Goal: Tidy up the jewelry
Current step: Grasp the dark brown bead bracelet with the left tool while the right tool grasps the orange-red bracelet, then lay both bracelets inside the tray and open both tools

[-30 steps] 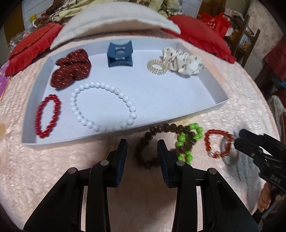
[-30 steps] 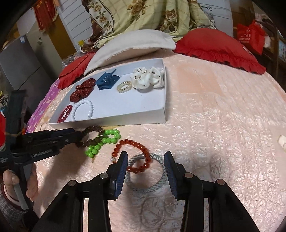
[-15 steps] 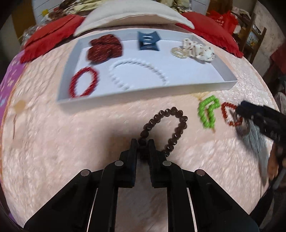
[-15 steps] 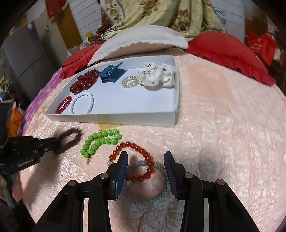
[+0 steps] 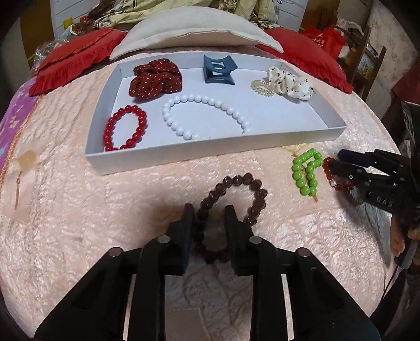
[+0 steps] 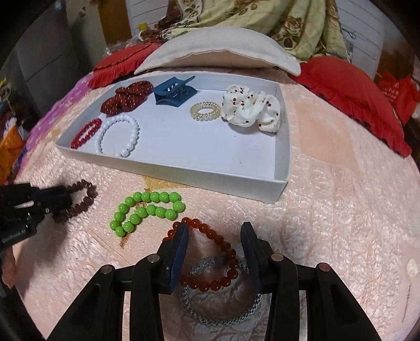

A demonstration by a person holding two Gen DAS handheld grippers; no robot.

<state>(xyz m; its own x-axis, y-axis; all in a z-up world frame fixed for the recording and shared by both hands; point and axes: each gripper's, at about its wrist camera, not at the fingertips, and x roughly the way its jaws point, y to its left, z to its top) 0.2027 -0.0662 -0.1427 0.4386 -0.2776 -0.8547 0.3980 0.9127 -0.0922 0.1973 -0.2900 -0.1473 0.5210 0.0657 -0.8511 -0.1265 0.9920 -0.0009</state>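
A dark brown bead bracelet (image 5: 236, 199) lies on the pink bedspread in front of the white tray (image 5: 210, 150). My left gripper (image 5: 209, 217) is open, its fingers straddling the bracelet's near strand; it also shows in the right wrist view (image 6: 61, 200). My right gripper (image 6: 215, 244) is open over an orange-red bead bracelet (image 6: 210, 259) that lies on a grey braided bangle (image 6: 220, 309). A green bead bracelet (image 6: 147, 209) lies between the two grippers. The tray holds a red bracelet (image 5: 124, 127), a white bead bracelet (image 5: 204, 115), two scrunchies, a blue claw clip and a coil hair tie.
Red cushions (image 5: 76, 57) and a cream pillow (image 5: 194, 31) lie behind the tray. A flowered blanket (image 6: 262, 18) is piled at the back. The tray's front right part (image 6: 210, 147) is bare white.
My left gripper shut on the brown bracelet, dragged it left away from the green one, and has now opened with the bracelet lying between its fingers. My right gripper moved closer over the orange-red bracelet.
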